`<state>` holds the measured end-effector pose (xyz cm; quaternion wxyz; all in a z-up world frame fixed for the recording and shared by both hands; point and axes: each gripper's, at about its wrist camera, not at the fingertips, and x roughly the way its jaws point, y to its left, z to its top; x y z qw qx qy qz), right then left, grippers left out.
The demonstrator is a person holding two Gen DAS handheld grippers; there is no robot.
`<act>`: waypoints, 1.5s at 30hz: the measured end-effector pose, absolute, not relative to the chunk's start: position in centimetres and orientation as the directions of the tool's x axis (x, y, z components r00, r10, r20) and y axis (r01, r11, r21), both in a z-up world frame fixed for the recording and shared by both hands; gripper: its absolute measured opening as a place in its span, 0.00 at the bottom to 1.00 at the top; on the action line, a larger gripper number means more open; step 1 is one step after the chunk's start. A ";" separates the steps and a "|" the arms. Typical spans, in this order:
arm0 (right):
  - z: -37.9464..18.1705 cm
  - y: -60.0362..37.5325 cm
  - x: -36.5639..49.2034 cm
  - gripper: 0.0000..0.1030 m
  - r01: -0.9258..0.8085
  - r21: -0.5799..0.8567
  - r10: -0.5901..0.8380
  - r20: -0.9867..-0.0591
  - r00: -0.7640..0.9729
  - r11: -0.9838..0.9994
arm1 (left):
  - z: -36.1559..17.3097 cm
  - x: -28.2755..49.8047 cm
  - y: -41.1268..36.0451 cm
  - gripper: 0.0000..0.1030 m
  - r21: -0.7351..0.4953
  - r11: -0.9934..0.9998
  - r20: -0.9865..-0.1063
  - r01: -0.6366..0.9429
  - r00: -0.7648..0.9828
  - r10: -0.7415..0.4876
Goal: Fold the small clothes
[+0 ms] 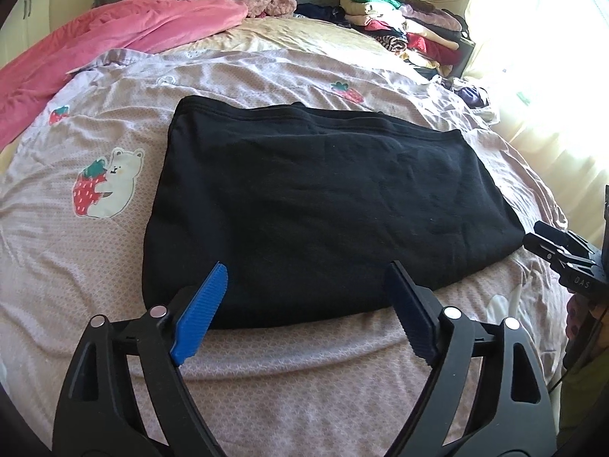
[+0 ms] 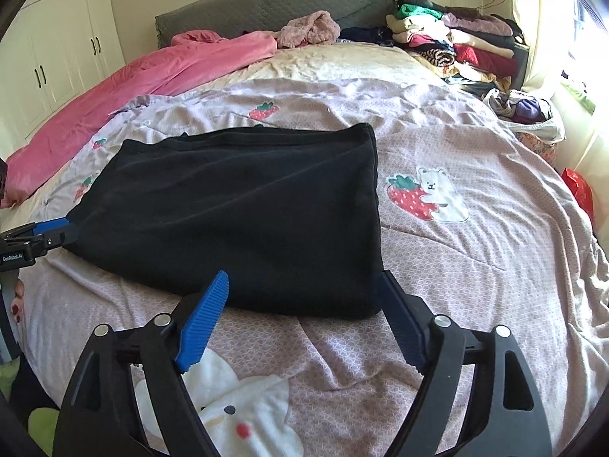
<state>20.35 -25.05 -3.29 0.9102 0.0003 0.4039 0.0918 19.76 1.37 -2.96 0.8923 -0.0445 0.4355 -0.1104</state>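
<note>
Left gripper: the left gripper (image 1: 308, 285) has its jaws spread wide and nothing is pinched between them. Its blue pads (image 1: 201, 316) stand apart over the near edge of the cloth.
Right gripper: the right gripper (image 2: 304, 293) also has its jaws spread wide and grips nothing. One pad is above the near edge of the cloth; the other is at the near right corner, and I cannot tell if it touches.
Black garment: the black garment (image 1: 323, 198) lies folded into a flat rectangle on the bed cover (image 1: 95, 259), straight ahead of both grippers. Its near edge runs between the fingers of each gripper.
Bed cover: pale lilac with prints of strawberries and a bear (image 2: 437, 194); it is wrinkled under and around the garment.
Pink blanket: the pink blanket (image 1: 114, 38) is bunched far ahead and to the left of the left gripper, well apart from the garment.
Pile of clothes: a pile of clothes (image 2: 456, 42) sits far ahead and to the right of the right gripper, beside the grey headboard (image 2: 274, 3).
Wardrobe: a white wardrobe (image 2: 57, 49) stands far left of the right gripper.
</note>
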 end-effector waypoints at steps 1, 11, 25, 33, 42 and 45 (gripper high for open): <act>-3.1 -25.0 20.1 0.79 -0.169 0.076 0.170 -0.731 0.661 0.983 | -2.8 19.6 1.3 0.76 -0.173 0.972 -0.767 0.161 0.597 -0.235; -1.4 -25.0 18.4 0.89 -0.171 0.077 0.175 -0.701 0.691 0.982 | -1.7 18.5 1.1 0.91 -0.165 0.974 -0.755 0.158 0.615 -0.228; 1.6 -23.2 16.8 0.92 -0.211 0.075 0.209 -0.649 0.732 0.975 | 0.6 16.7 2.6 0.91 -0.168 0.976 -0.722 0.138 0.657 -0.217; 3.1 -20.8 16.5 0.92 -0.271 0.070 0.253 -0.627 0.737 0.960 | 1.9 16.0 5.0 0.91 -0.169 0.981 -0.704 0.091 0.685 -0.185; 3.7 -18.0 16.4 0.92 -0.336 0.073 0.307 -0.615 0.726 0.939 | 2.8 15.5 8.1 0.91 -0.156 0.987 -0.694 0.031 0.707 -0.132; 3.7 -16.8 16.5 0.92 -0.361 0.074 0.328 -0.614 0.718 0.930 | 2.8 15.5 9.0 0.91 -0.154 0.988 -0.694 0.017 0.710 -0.120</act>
